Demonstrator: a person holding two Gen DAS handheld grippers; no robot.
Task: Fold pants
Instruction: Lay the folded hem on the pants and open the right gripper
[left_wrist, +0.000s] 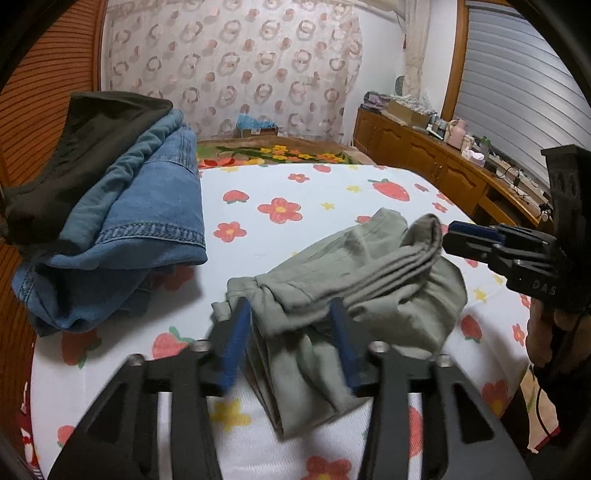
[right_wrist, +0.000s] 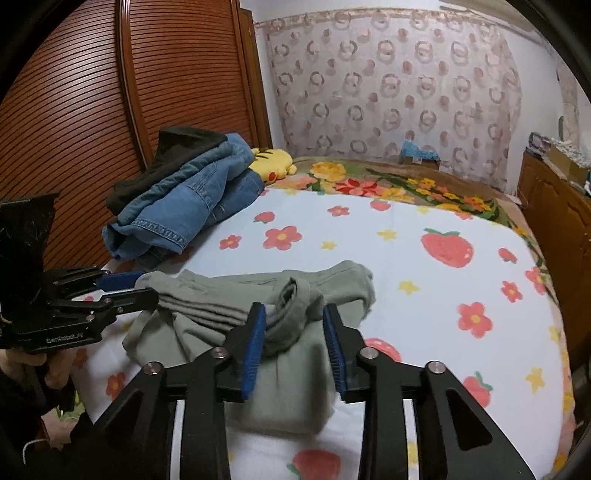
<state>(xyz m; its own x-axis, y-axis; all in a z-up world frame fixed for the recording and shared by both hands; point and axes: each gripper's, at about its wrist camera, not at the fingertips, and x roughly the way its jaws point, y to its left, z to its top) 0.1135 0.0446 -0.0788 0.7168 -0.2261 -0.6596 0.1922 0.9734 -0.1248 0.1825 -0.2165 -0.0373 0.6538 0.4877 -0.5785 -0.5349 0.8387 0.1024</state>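
We saw our left gripper (left_wrist: 291, 332) with parted jaws straddling the bunched green pants (left_wrist: 354, 277) on the flowered sheet (left_wrist: 295, 192); the right gripper (left_wrist: 476, 240) hovered just beside them.

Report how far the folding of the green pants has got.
Done: the green pants lie doubled into a compact bundle on the strawberry sheet. In hand: nothing gripped; left gripper and right gripper are both open, their fingers straddling the cloth. Left: the top layers are bunched and need smoothing. The denim pile sits apart.
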